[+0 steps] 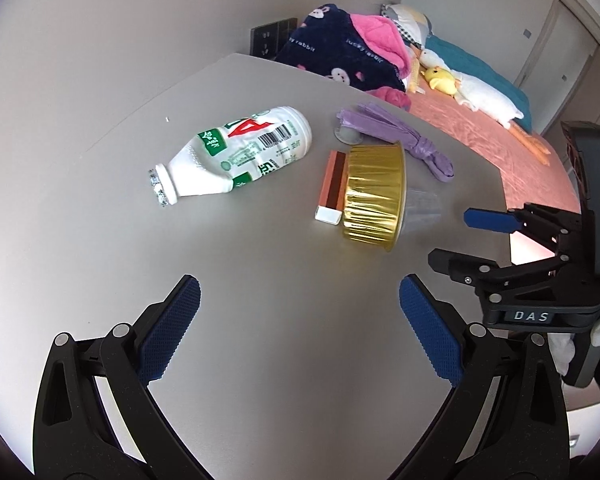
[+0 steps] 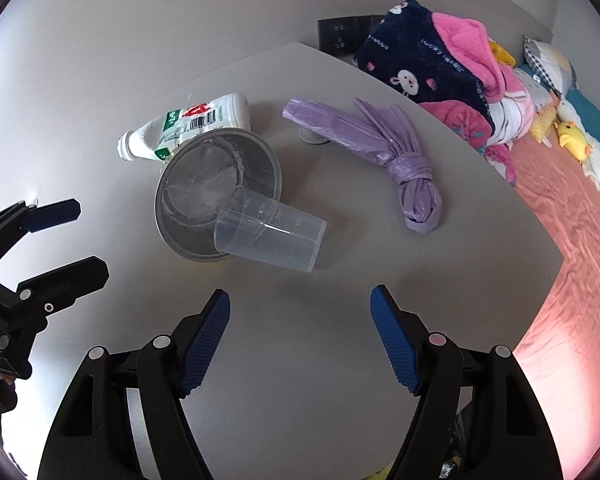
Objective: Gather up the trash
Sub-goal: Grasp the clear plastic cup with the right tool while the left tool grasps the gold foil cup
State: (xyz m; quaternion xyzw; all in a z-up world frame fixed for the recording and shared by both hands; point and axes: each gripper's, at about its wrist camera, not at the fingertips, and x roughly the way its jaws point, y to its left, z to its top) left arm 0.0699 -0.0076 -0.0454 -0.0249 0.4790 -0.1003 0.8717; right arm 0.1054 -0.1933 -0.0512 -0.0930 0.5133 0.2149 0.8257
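The trash lies in a loose cluster on the grey table: a clear measuring cup on its side, its mouth resting against the tipped gold foil tin, a dented white drink bottle behind that, and a small striped box pressed against the tin's outer wall. A knotted purple bag lies apart, toward the bed side.

My right gripper hangs just short of the cup with its jaws spread and nothing between them; my left gripper is likewise wide and empty, near the tin and box.

I think the cup is the risk. It is smooth, round and lying down, so a pinch off its middle could squirt it out or roll it toward the table edge. Because it leans on the tin, a nudge would likely shift tin and box too. The thin foil would crumple under a hard squeeze, and the bottle can roll if bumped.
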